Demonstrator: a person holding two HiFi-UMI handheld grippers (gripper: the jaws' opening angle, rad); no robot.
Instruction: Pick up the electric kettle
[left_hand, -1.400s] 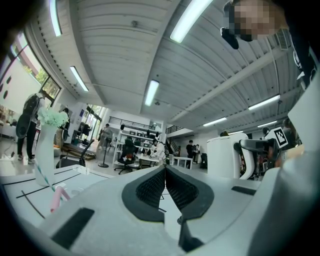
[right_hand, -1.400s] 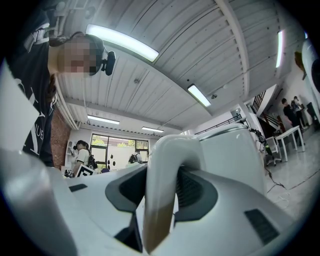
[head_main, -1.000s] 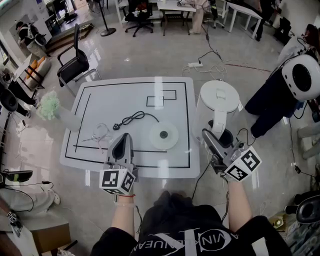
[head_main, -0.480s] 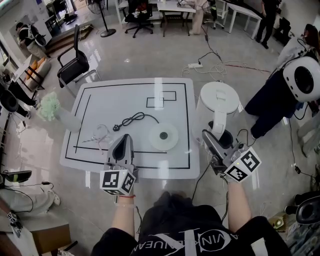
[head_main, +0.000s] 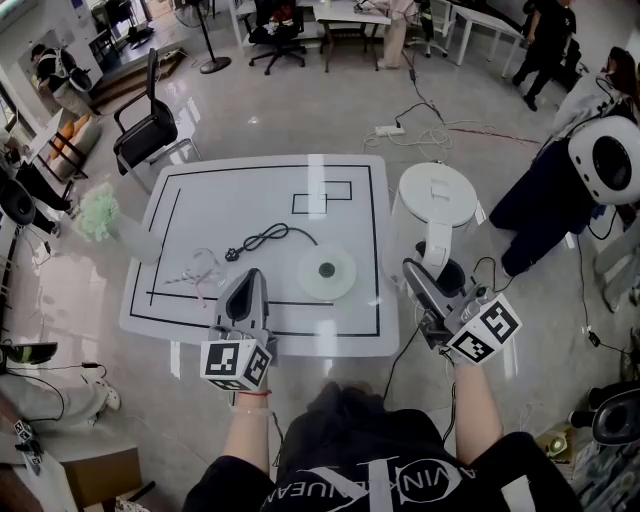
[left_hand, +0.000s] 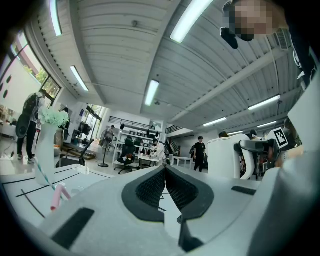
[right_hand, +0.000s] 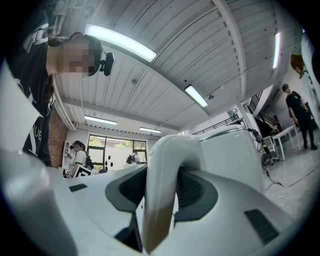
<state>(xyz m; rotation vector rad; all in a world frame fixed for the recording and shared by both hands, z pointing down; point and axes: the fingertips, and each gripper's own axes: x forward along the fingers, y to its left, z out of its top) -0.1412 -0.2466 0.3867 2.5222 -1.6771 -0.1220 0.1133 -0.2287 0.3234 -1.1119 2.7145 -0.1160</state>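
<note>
1. Head view: white electric kettle (head_main: 437, 200) is up off the table (head_main: 230, 200), past its right edge and over the floor, lid up and upright
2. Head view: right gripper (head_main: 430, 268) reaches in from the near side, and its jaws sit on either side of the kettle's handle (head_main: 436, 245); the marker cube is at its back end
3. Head view: left gripper (head_main: 247, 283) is over the near edge of the table, well apart from the kettle, nothing in it
4. Head view: round kettle base (head_main: 327, 272) lies on the table right of the left gripper, with a black power cord (head_main: 266, 238) running from it up and left to the plug
5. Head view: vase (head_main: 135, 240) of pale flowers is at the table's left edge; there is a clear and pink bit near it, too small to tell what
6. Left gripper view: left gripper (left_hand: 165, 171) has its jaws pressed together, black ribbed pads (left_hand: 150, 187) meeting, nothing between them
7. Left gripper view: kettle (left_hand: 227, 157) shows off to the right with the other gripper on its handle; the vase (left_hand: 44, 150) is far left on the table, and a pink strip (left_hand: 56, 197) lies near it, maybe a straw, blurred
8. Right gripper view: right gripper (right_hand: 164, 172) has its jaws fairly wide and clamped on the white handle (right_hand: 162, 200), one dark pad against each side
9. Right gripper view: kettle body (right_hand: 235, 155) is just beyond the jaws, to the right of the handle loop
</note>
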